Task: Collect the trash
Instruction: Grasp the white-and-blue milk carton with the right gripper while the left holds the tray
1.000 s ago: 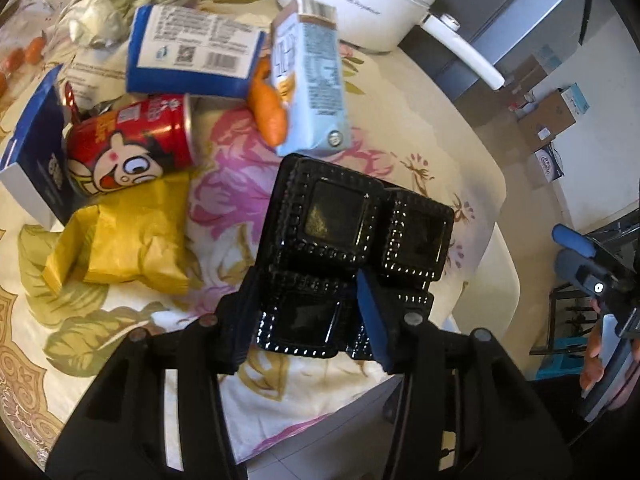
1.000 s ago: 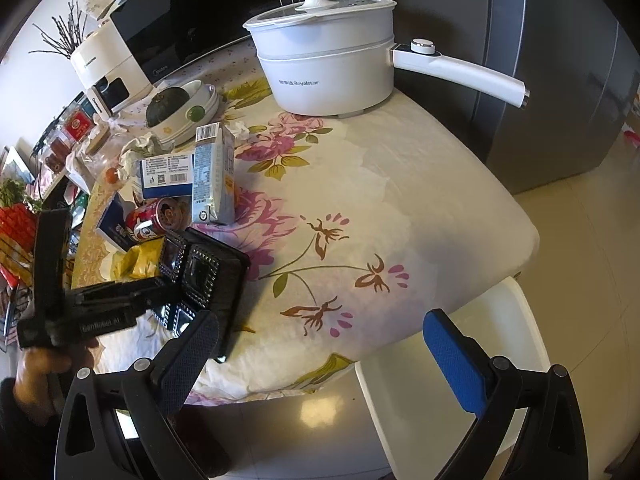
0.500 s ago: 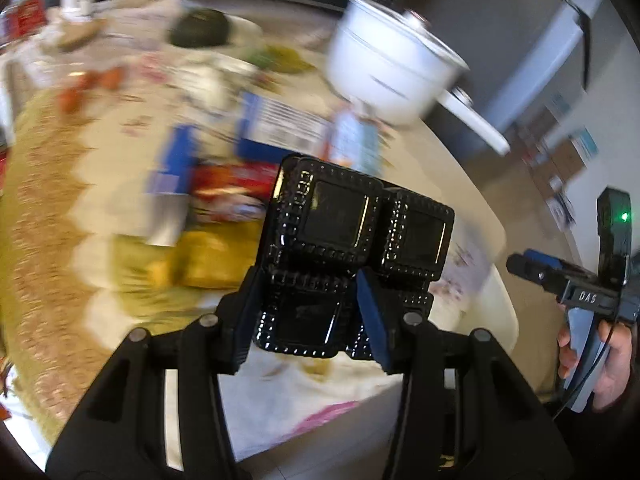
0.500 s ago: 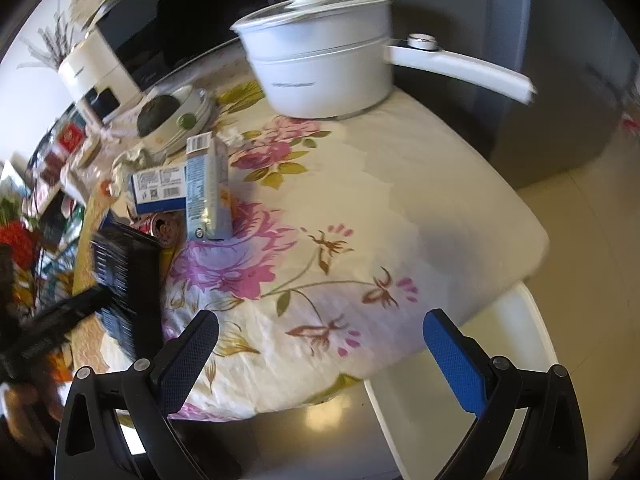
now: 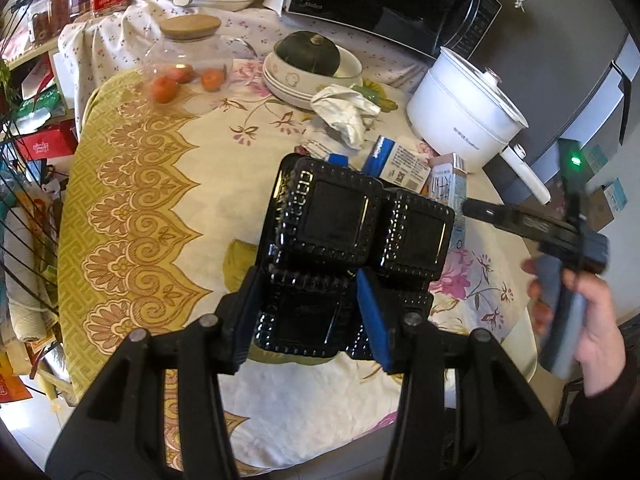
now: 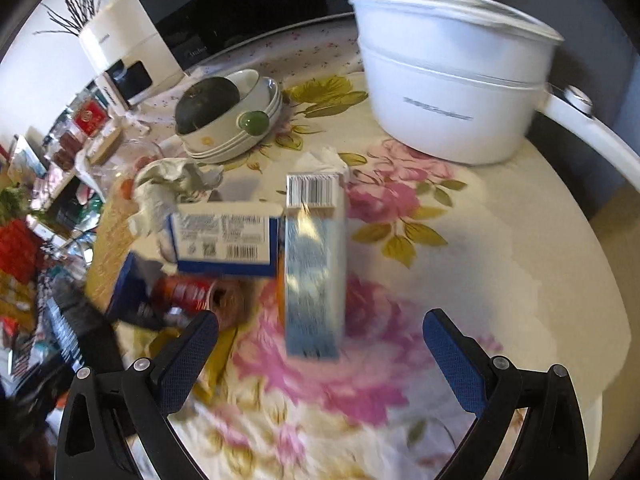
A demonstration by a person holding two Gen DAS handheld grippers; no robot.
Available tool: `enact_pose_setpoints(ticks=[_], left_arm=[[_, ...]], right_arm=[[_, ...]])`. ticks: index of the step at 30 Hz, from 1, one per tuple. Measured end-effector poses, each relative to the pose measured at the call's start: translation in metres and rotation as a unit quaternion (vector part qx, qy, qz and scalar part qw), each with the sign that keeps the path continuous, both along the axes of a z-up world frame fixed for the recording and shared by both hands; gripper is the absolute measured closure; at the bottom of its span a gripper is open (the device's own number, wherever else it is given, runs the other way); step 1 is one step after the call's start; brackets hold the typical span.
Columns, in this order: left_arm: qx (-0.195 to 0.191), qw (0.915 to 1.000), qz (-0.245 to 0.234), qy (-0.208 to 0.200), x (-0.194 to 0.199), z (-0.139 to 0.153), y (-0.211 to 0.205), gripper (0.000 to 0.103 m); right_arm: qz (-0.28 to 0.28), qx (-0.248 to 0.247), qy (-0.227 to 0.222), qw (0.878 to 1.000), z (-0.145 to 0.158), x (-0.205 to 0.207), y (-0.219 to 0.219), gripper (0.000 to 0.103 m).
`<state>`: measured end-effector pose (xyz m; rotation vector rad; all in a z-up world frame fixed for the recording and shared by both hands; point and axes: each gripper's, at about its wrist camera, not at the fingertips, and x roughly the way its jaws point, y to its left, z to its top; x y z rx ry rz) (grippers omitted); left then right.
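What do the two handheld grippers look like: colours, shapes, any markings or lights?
Both grippers are black plastic frames with triangular cut-outs and silver rivets. The left gripper and right gripper carry blue textured finger pads. The right tool's body shows a green light; a bare hand with a dark sleeve grips it.

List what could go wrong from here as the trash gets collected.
The left gripper pinches only one corner of the black plastic tray, so the tray may twist or slip out.

The right gripper is open, approaching the light blue carton; the red can and blue-and-white box lie right beside the carton, so a finger could knock them.
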<state>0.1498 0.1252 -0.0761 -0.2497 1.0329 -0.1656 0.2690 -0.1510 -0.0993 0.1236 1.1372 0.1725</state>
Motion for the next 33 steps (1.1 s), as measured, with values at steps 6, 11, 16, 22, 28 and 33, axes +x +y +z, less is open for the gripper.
enact_pose_setpoints(ticks=[6,11,16,22,28,33], left_arm=[[-0.008,1.0,-0.004,0.002,0.0,0.0,0.011,0.053],[-0.025,0.9997,-0.003,0.004,0.003,-0.001,0.016,0.053],[-0.031,0.9995,-0.001,0.003,0.005,0.0,0.015,0.053],[-0.027,0.9996,0.0,0.011,0.006,-0.005,0.014,0.053],[-0.026,0.9995,0.0,0.018,0.009,-0.009,0.016,0.053],[-0.023,0.9996,-0.006,0.018,0.012,-0.009,0.009,0.053]], right_arm=[[-0.03,-0.05,0.009,0.998,-0.014,0.015,-0.022,0.001],[-0.077,-0.065,0.011,0.995,-0.01,0.016,-0.053,0.001],[-0.072,-0.02,-0.003,0.997,0.004,0.015,-0.043,0.001],[-0.074,-0.019,0.001,0.997,-0.005,0.033,-0.028,0.014],[-0.128,0.021,0.037,0.991,-0.035,0.035,-0.058,0.021],[-0.098,-0.013,0.056,0.993,-0.057,0.037,-0.052,0.027]])
